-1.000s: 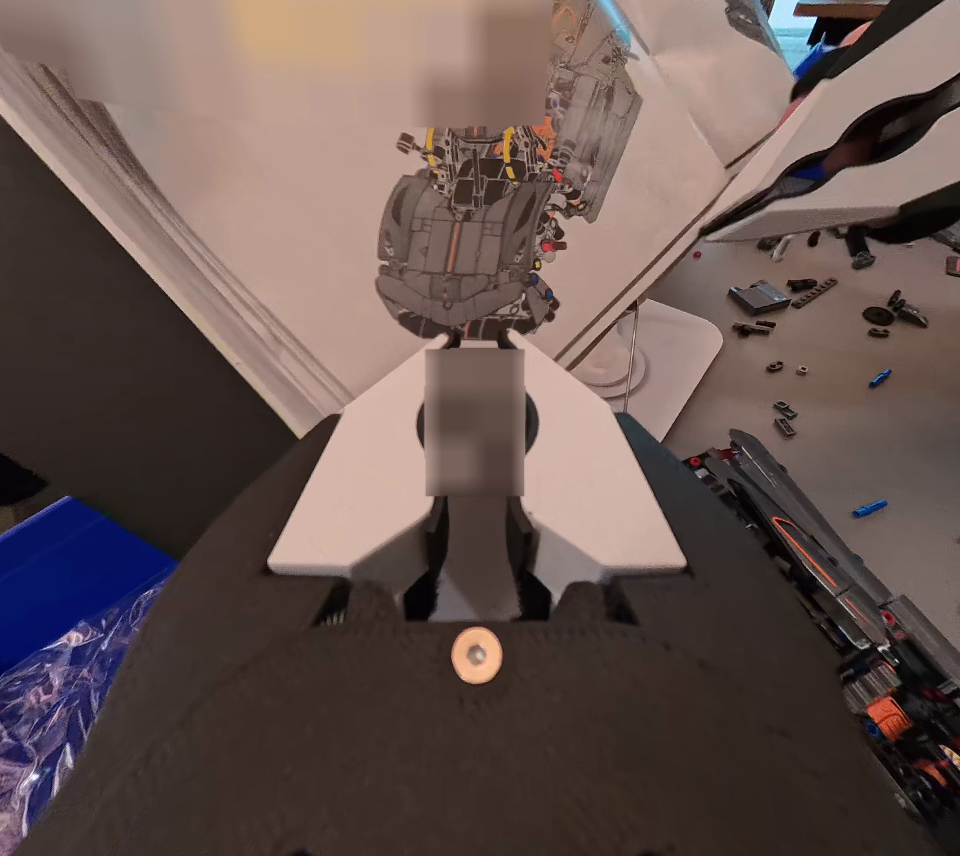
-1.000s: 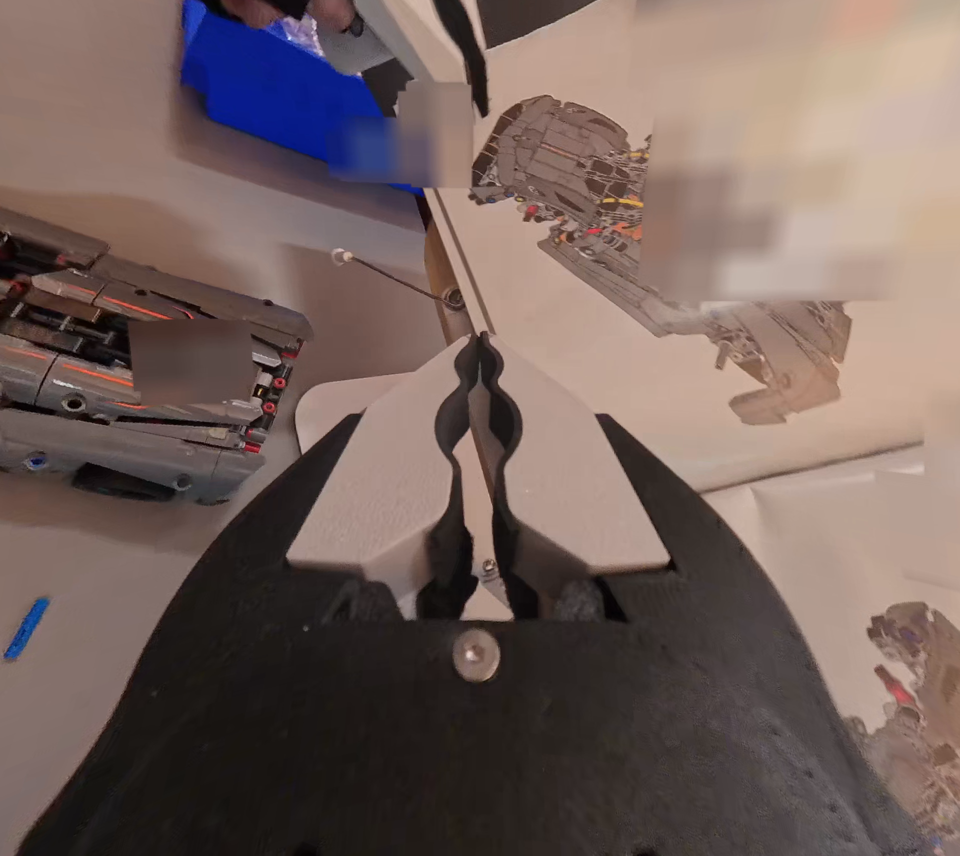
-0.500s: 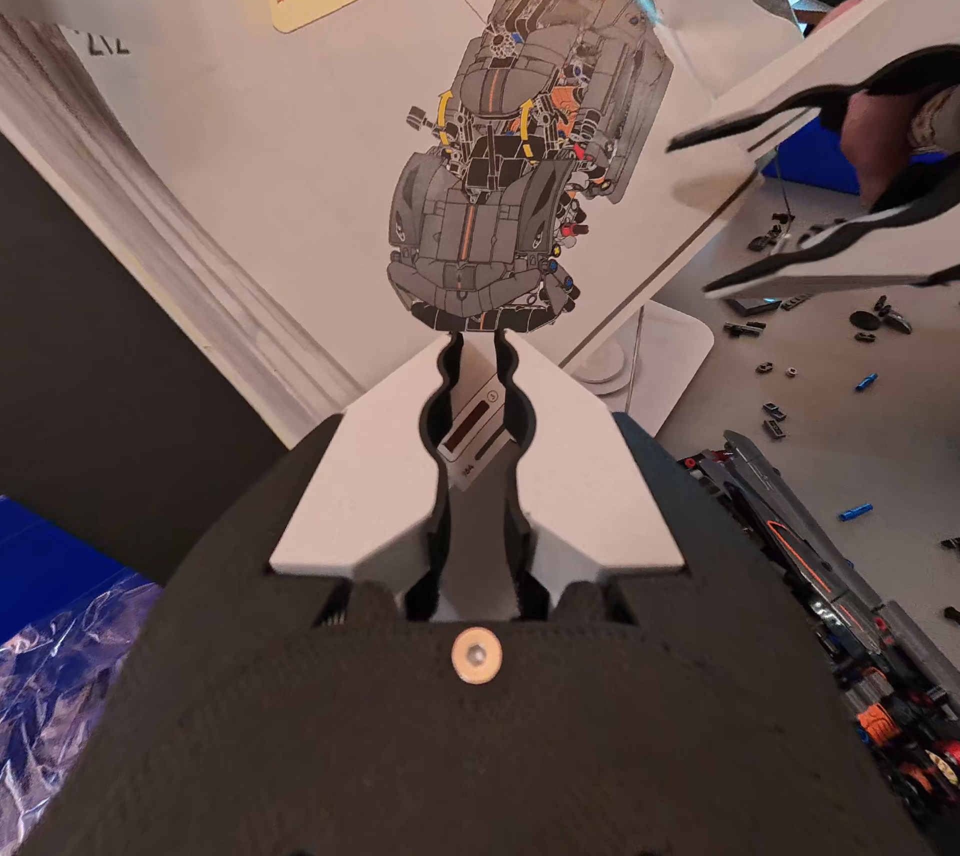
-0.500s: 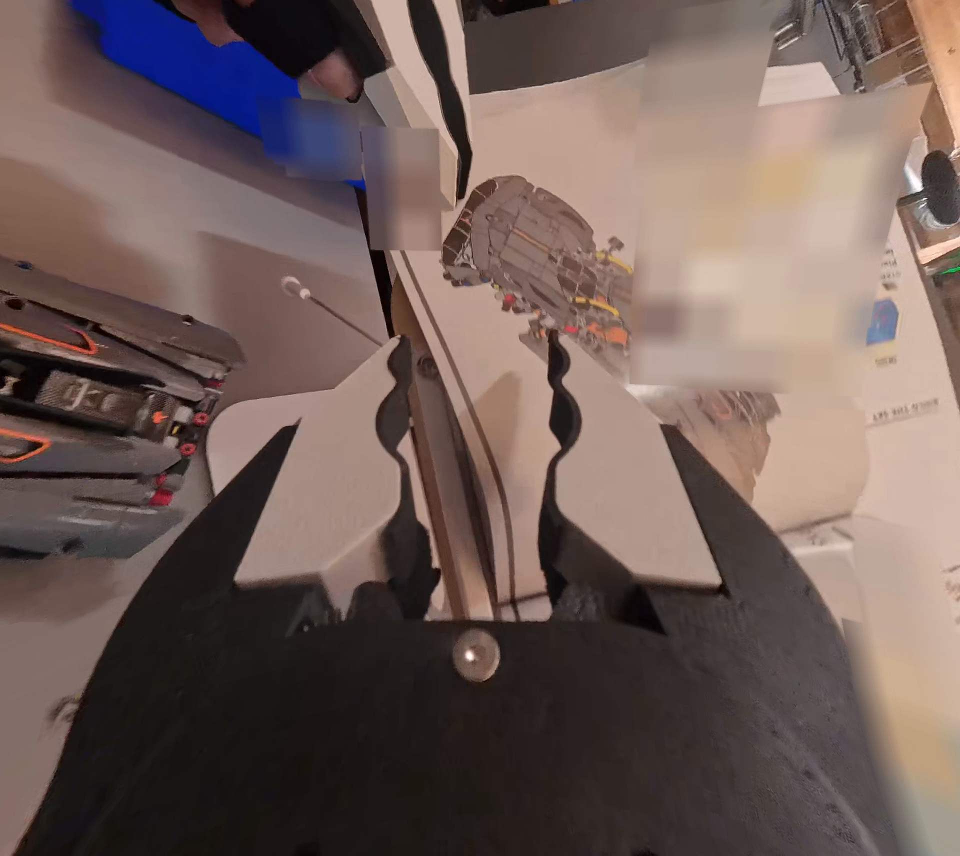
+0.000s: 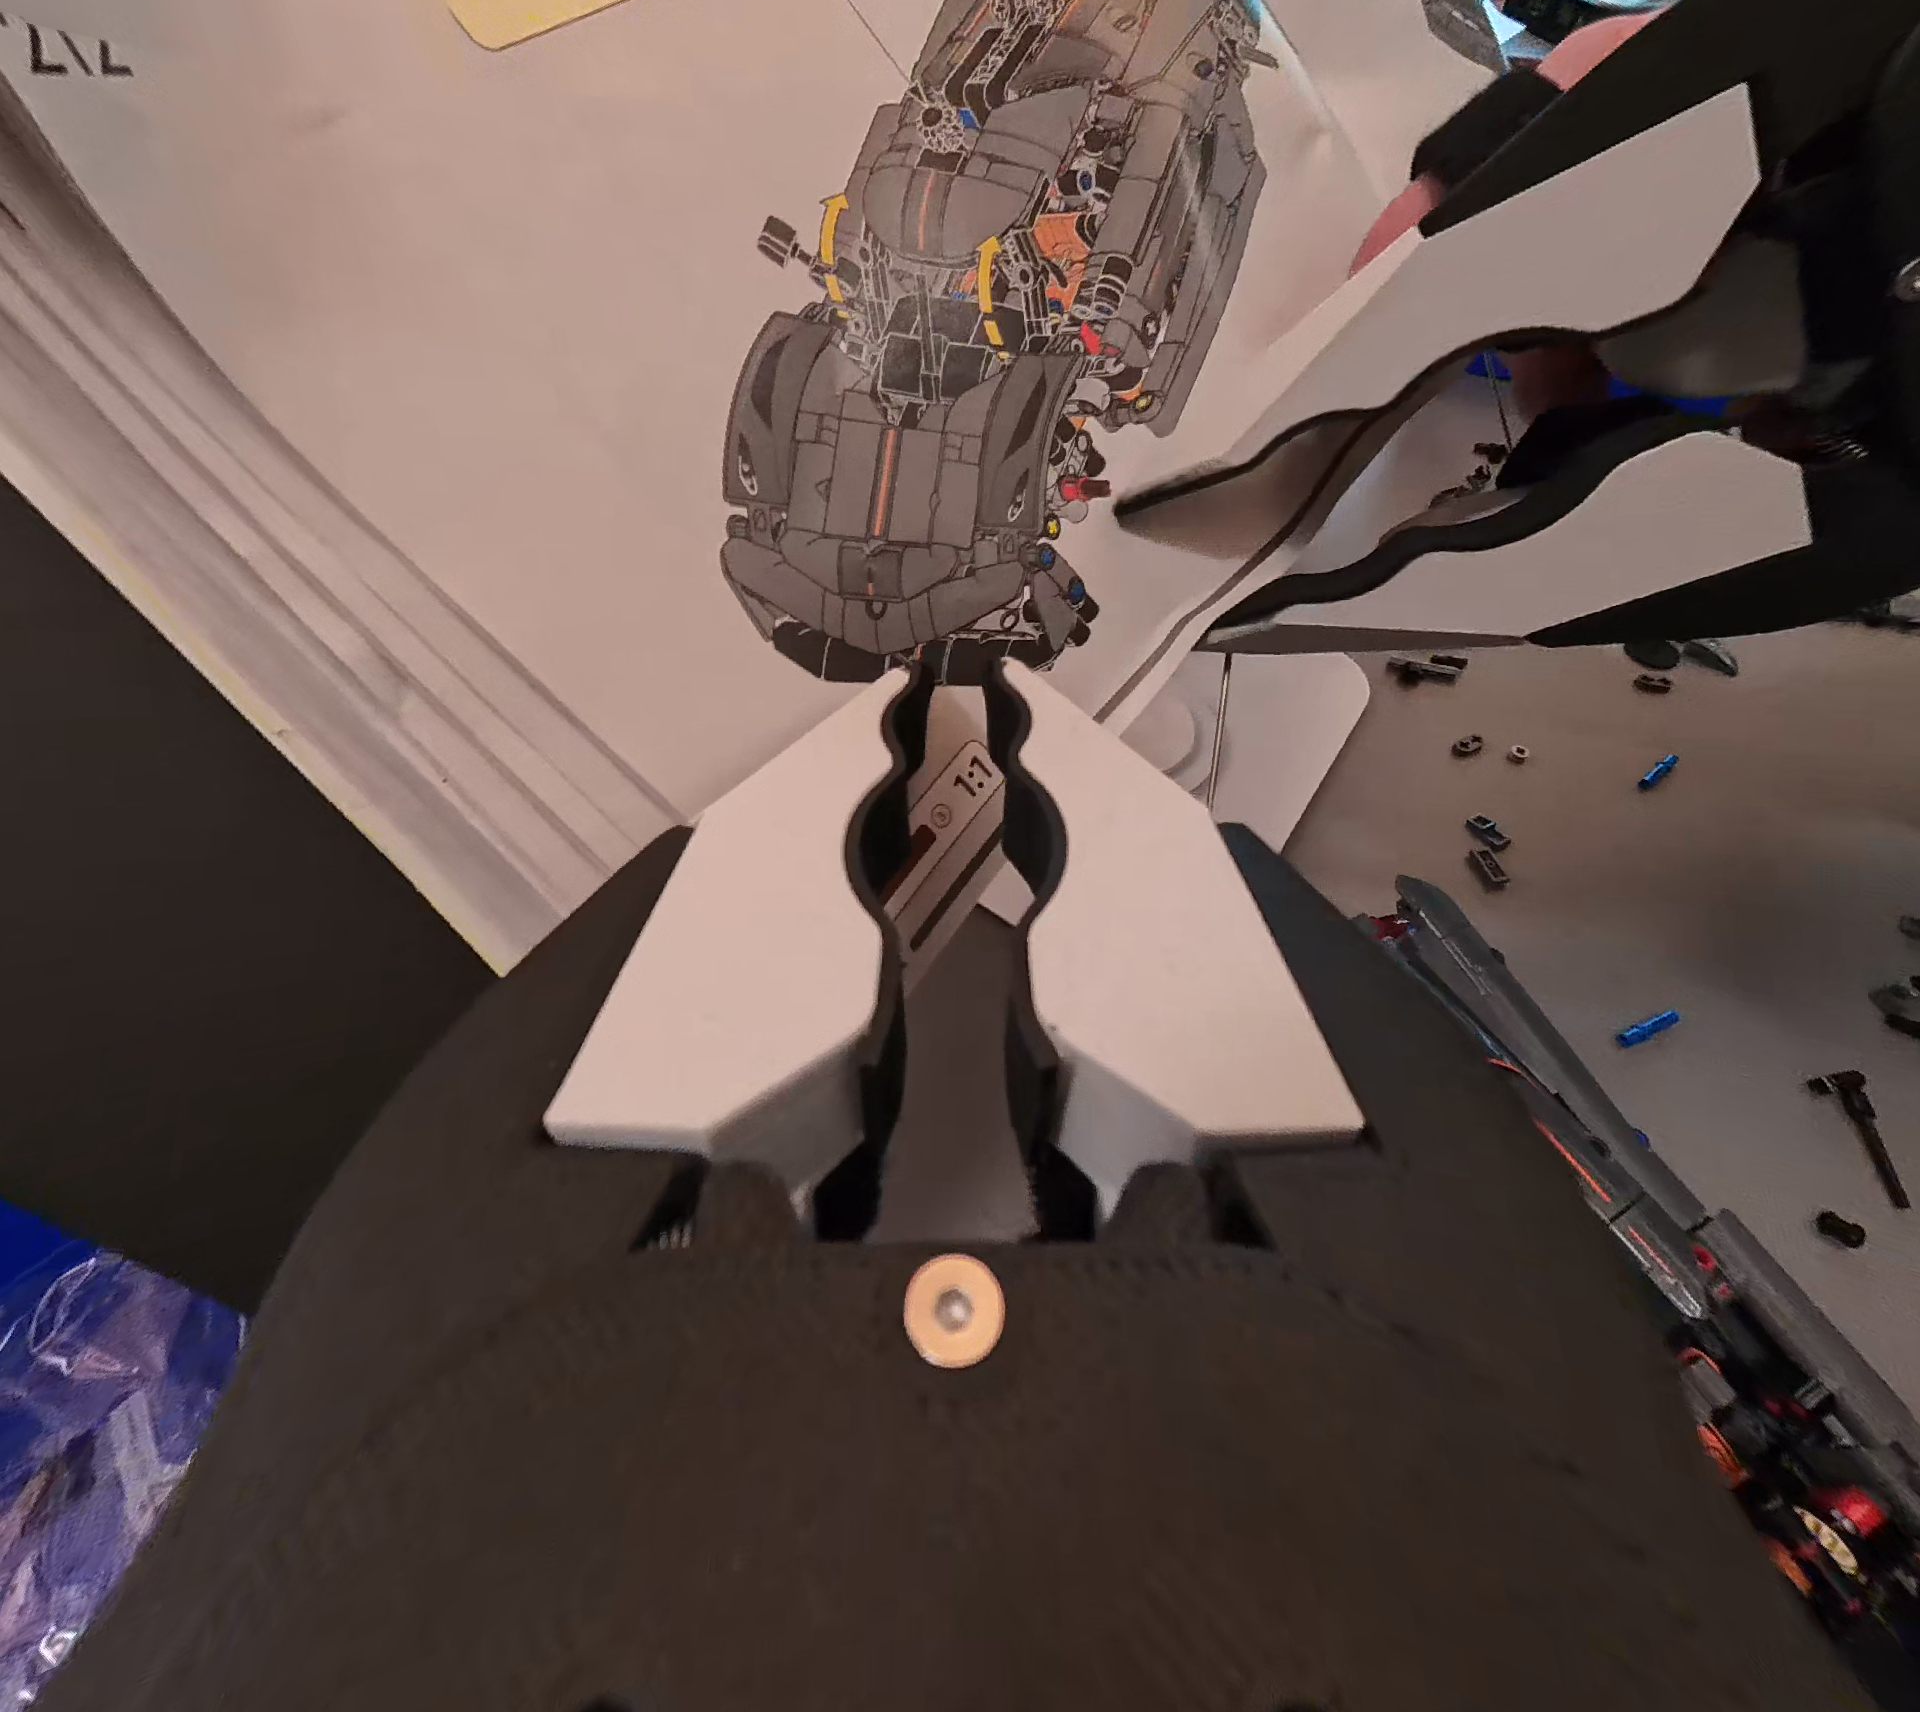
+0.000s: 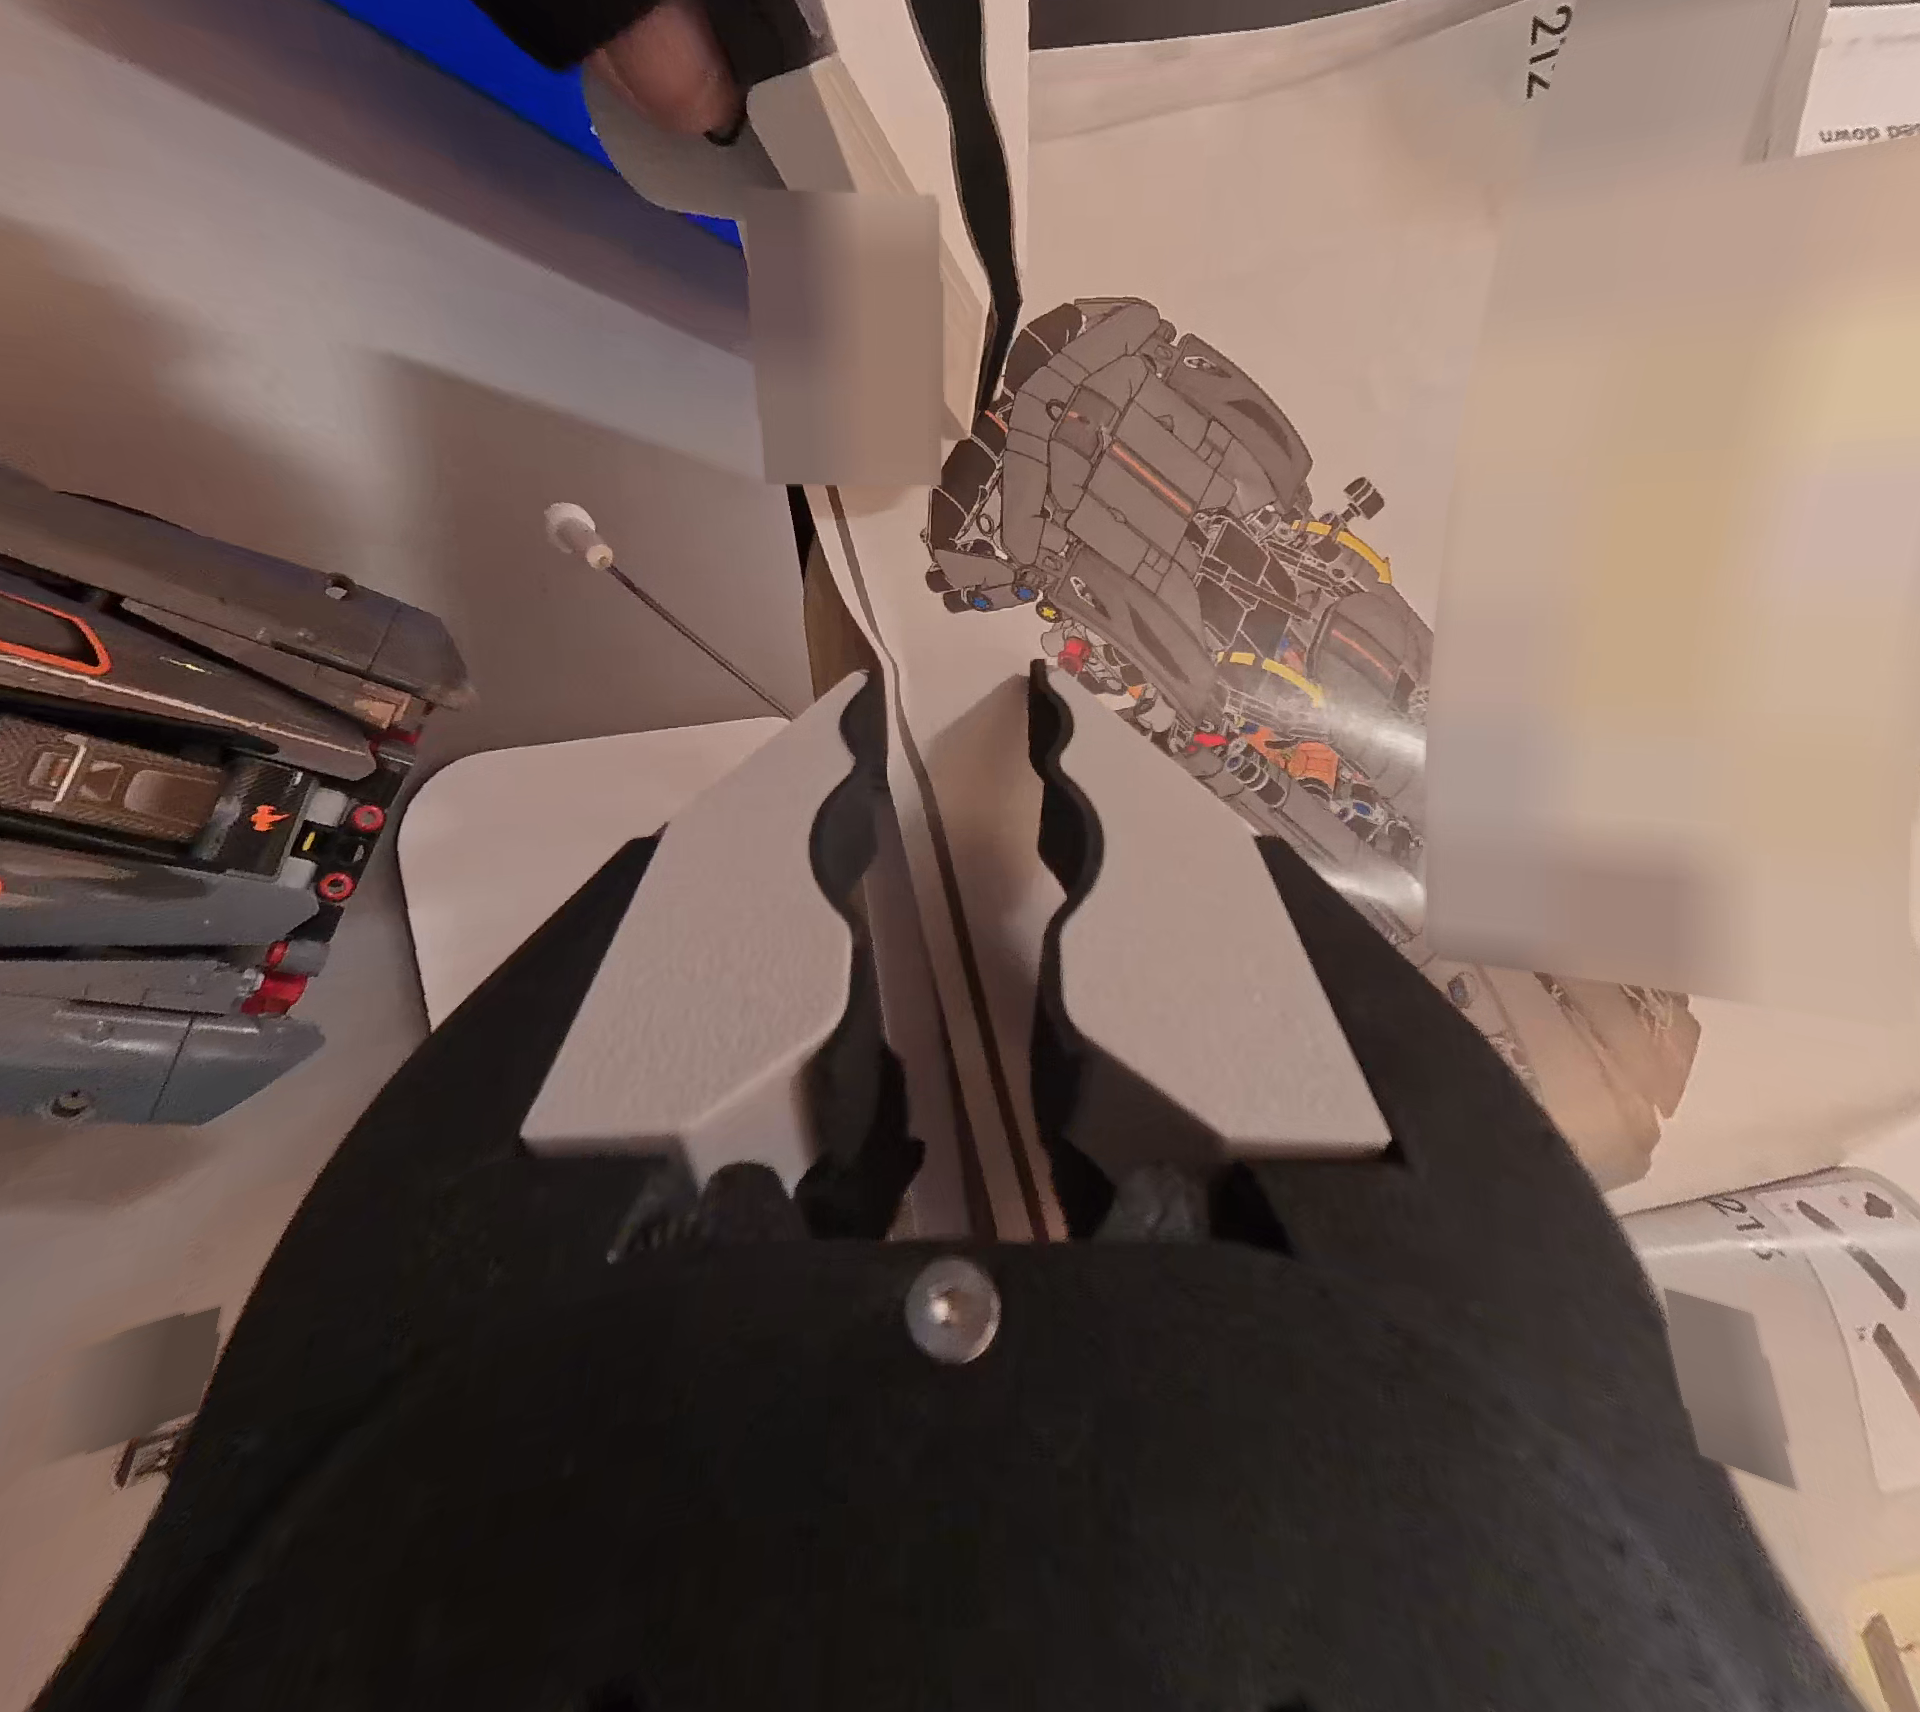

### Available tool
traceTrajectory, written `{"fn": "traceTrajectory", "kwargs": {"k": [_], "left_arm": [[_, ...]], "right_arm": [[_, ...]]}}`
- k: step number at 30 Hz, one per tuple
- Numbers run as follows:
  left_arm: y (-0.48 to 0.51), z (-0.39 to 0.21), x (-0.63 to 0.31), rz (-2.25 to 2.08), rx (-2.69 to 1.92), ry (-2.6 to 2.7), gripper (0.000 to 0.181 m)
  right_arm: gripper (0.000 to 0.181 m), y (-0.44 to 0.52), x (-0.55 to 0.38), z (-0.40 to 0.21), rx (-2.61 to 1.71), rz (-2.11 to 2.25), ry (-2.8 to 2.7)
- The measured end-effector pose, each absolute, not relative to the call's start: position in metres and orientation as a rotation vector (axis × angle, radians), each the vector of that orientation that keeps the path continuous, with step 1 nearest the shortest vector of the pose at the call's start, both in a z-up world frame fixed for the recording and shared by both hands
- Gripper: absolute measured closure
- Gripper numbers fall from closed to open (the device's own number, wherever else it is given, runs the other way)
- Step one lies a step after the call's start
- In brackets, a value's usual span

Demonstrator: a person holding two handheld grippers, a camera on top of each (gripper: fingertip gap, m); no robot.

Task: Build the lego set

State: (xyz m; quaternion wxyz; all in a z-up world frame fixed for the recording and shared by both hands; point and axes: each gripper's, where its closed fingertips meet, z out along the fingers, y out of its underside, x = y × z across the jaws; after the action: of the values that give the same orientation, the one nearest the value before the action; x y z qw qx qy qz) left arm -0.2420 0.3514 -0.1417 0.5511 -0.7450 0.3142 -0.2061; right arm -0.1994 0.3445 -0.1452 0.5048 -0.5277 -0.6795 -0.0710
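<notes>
The lego car (image 6: 187, 831) lies beside the manual (image 5: 520, 312). Right tool (image 6: 951, 696) gapes astride its edge, left tool (image 5: 961, 675) slightly apart, empty; clamping could tear pages.

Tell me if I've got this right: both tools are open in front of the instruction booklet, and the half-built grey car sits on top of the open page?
Not quite. The half-built grey car sits on the table beside the instruction booklet, not on its page, as the right wrist view shows. Only a printed drawing of the car is on the page. The left tool and right tool are indeed open.
</notes>
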Motion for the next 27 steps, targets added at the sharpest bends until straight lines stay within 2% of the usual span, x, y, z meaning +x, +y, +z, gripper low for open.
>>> {"fn": "traceTrajectory", "kwargs": {"k": [13, 18, 27], "left_arm": [[0.352, -0.137, -0.263, -0.46, -1.768, 0.691, 0.171], [0.352, -0.136, -0.264, -0.469, -1.766, 0.687, 0.171], [0.352, -0.134, -0.265, -0.48, -1.762, 0.679, 0.17]], "right_arm": [[0.169, 0.336, -0.192, -0.149, -1.306, -0.023, -1.653], [0.181, 0.335, -0.187, -0.145, -1.305, 0.034, -1.634], [0.181, 0.334, -0.186, -0.147, -1.297, 0.033, -1.638]]}}
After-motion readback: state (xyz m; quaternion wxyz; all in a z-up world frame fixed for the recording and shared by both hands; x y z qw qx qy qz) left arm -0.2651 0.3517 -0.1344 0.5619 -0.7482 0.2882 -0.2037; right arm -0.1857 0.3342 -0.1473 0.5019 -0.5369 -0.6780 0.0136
